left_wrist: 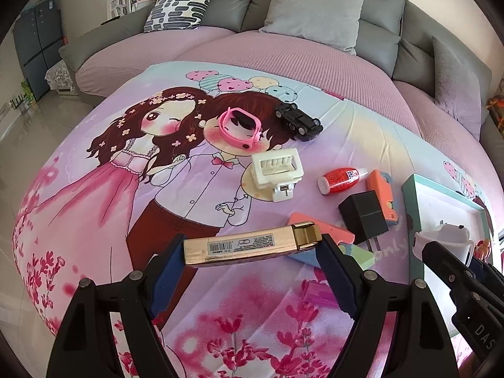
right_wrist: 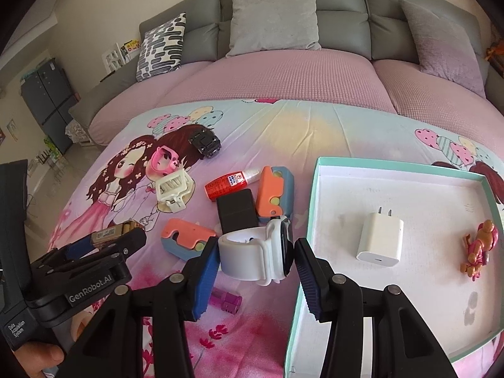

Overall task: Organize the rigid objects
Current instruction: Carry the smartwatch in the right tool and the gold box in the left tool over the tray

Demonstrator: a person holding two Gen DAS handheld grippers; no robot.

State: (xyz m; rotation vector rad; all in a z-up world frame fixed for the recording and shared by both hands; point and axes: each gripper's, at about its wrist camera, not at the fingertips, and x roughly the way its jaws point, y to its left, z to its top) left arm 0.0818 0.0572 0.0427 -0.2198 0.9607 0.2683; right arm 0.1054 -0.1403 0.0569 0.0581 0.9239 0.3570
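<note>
Clamped end to end in the left tool (left_wrist: pixel 252 245), a gold lighter (left_wrist: pixel 252 244) is hanging over the bedspread (left_wrist: pixel 94 220); at right, the right tool (right_wrist: pixel 256 256) is gripping a white watch (right_wrist: pixel 255 252) just left of the box (right_wrist: pixel 409 167). Both tools are tilting steeply down. Each item is best carried level over the rim, then lowered into bare space clear of the charger (right_wrist: pixel 379 239).

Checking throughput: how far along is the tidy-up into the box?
Done: white charger and orange toy figure lie in the teal-rimmed box. In hand: left gripper clamps a gold rectangular case; right gripper grips a white smartwatch. Left on the bedspread: pink watch, black toy car, white clip, red bottle, black adapter, orange-blue pieces.
</note>
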